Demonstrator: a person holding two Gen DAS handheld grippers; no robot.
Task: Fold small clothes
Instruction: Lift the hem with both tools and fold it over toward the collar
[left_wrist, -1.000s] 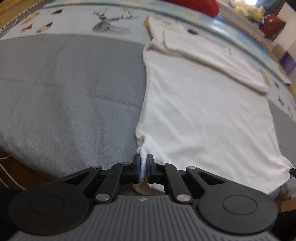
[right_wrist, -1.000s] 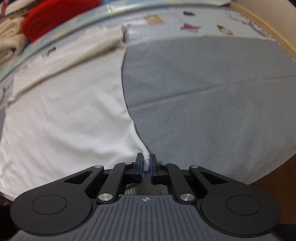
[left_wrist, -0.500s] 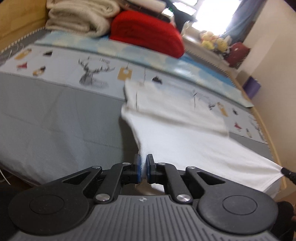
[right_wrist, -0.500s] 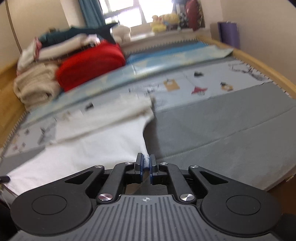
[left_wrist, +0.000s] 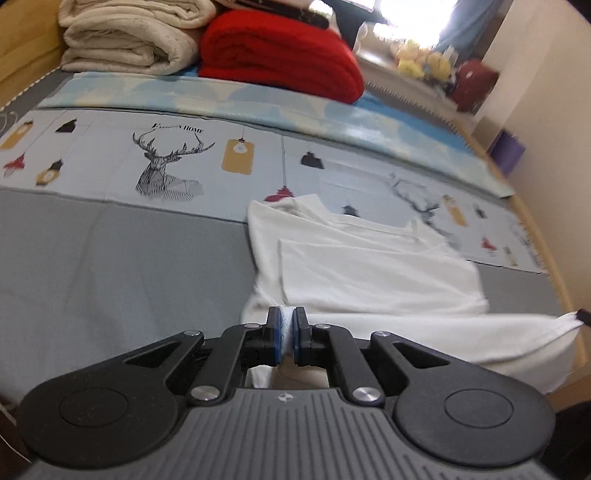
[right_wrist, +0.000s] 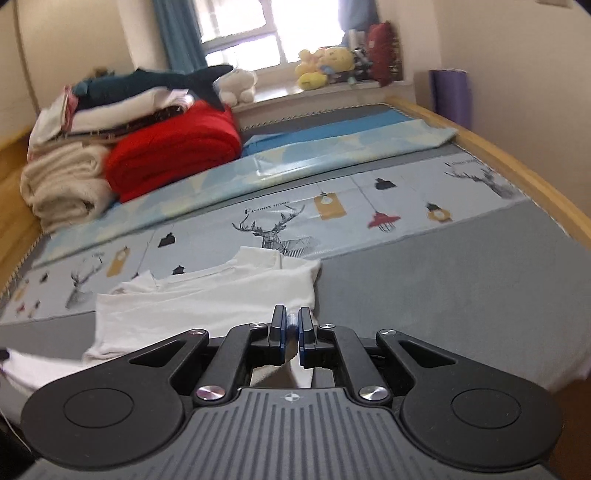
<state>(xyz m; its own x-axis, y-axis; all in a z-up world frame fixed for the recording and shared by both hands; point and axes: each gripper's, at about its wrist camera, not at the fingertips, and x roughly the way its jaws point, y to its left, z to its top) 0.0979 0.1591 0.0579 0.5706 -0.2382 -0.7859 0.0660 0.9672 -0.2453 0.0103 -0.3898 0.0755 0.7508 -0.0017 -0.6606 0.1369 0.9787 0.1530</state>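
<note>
A white shirt (left_wrist: 376, 273) lies on the grey bed cover, its near hem lifted off the bed. My left gripper (left_wrist: 287, 325) is shut on the hem's left corner, white cloth pinched between the blue pads. My right gripper (right_wrist: 291, 326) is shut on the hem's right corner. The lifted hem stretches between both grippers and sags over the rest of the shirt (right_wrist: 207, 299). The right gripper's tip (left_wrist: 583, 316) shows at the right edge of the left wrist view, holding the far corner. The shirt's collar end rests on the printed sheet.
A red blanket (left_wrist: 280, 62) and a folded cream blanket (left_wrist: 129, 40) are stacked at the far end of the bed, with a plush shark (right_wrist: 155, 79) on top. A wooden bed frame (right_wrist: 517, 173) runs along the right side. Plush toys (right_wrist: 325, 64) sit on the windowsill.
Both grippers have risen with the shirt's hem corners, lifting the near half off the bed. The views tilted up from the flat shirt to show the far end of the bed.
</note>
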